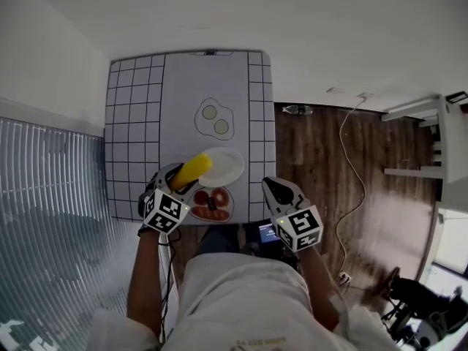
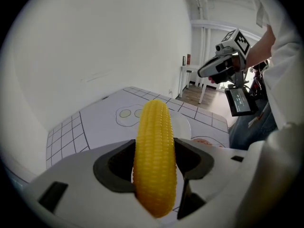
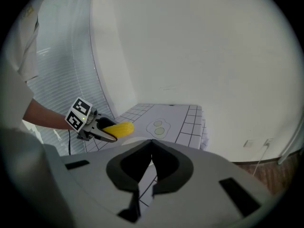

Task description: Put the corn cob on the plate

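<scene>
The yellow corn cob [image 1: 191, 170] is pinched between the jaws of the left gripper [image 1: 175, 182], its far tip at the near-left rim of the round white plate [image 1: 228, 165]. The right gripper [image 1: 273, 186] has its jaws pressed together, empty. Not yet done: centre the cob over the plate, lower it, release it.

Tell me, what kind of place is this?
Probably a bare test room staged as a pretend kitchen: a grid mat with drawn eggs, a plate and corn cob, plain white walls, wood floor.
</scene>
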